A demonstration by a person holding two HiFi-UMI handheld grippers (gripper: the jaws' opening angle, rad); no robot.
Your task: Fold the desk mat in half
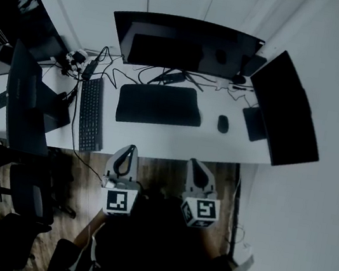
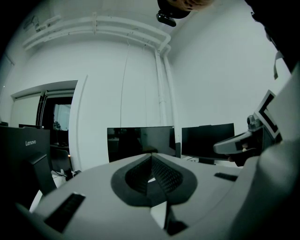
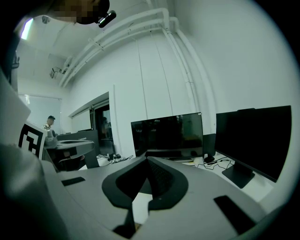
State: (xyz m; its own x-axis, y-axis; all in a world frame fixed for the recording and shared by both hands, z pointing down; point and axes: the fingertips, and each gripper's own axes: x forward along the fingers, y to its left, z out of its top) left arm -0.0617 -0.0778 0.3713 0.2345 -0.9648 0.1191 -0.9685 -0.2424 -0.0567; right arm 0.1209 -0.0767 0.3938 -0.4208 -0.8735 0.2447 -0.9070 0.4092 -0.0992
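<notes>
The desk (image 1: 168,142) holds one desk mat (image 1: 160,104), one keyboard (image 1: 91,114), one mouse (image 1: 223,124).

dim, bluish, underexposed pictures; fisheye-bent edges, dark vignetted corners, blurred foreground

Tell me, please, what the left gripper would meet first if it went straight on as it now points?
Probably the middle monitor: the left gripper, jaws shut, aims near its lower edge, seemingly passing above the desk mat. Depth is unclear.

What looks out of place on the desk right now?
The keyboard lies turned end-on left of the desk mat, not facing the monitor. Nothing sits on the mat; nothing looks spilled.
</notes>
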